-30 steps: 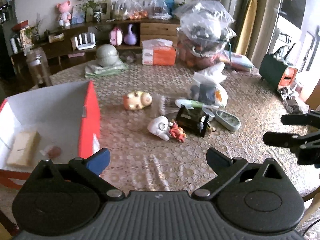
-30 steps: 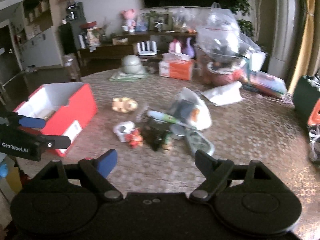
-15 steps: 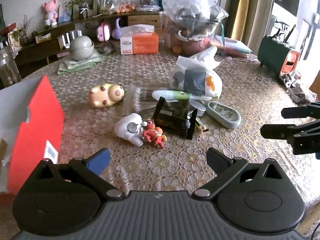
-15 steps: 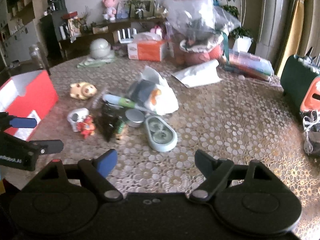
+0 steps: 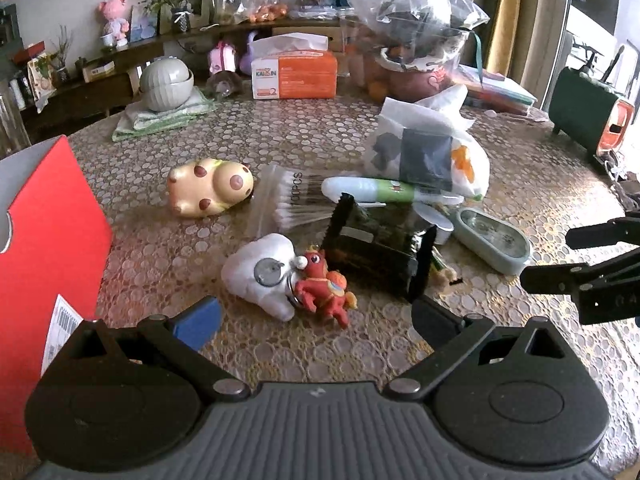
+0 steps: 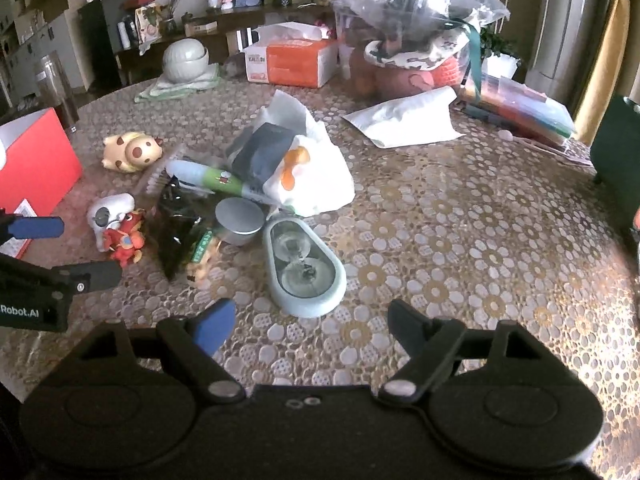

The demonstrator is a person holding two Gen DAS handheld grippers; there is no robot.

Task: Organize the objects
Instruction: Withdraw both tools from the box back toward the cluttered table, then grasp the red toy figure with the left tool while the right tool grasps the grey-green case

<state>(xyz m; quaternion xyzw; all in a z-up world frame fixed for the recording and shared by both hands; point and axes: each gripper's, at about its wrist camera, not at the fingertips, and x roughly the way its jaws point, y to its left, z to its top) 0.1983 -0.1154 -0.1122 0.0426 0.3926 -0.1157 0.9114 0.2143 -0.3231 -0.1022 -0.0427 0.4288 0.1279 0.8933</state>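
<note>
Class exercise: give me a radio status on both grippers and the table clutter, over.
Left gripper open, empty, near white toy. Right gripper closing slightly, nothing between fingers, near blue case. Clutter heaped; red box left.

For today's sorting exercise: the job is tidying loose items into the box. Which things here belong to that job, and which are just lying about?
Job:
red box
spotted toy
white toy
red figure
dark packet
swab bag
green tube
blue case

Lying about:
tissue box
bowls
big clear bag
</note>
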